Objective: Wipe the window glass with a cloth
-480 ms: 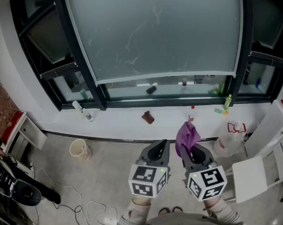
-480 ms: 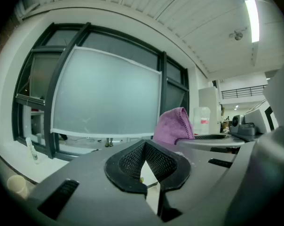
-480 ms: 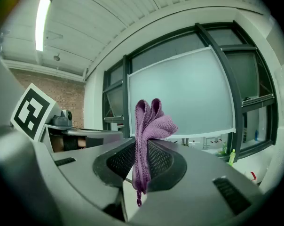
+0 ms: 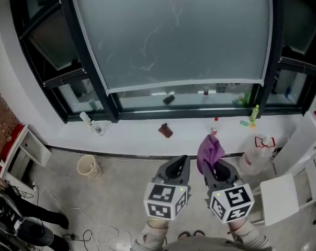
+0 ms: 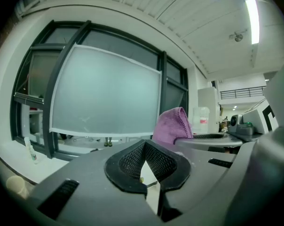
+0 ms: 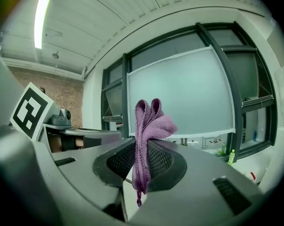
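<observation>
**Fingers (image 6: 163, 163) of right gripper (image 6: 142, 160) clamped on purple cloth (image 6: 149, 124)**

Head view: left gripper (image 4: 178, 163) and right gripper sit low, side by side, well short of the window glass (image 4: 173, 41). The cloth stands up before the sill (image 4: 132, 136).

Left gripper view: jaws together, nothing between them.

Right gripper view: cloth pinched upright, glass beyond.

Lab or workshop room: black-framed window (image 4: 173, 35), bottle-strewn sill (image 4: 132, 136), cables (image 4: 98, 229) on bare floor (image 4: 124, 190), brick wall (image 6: 69, 95).
</observation>
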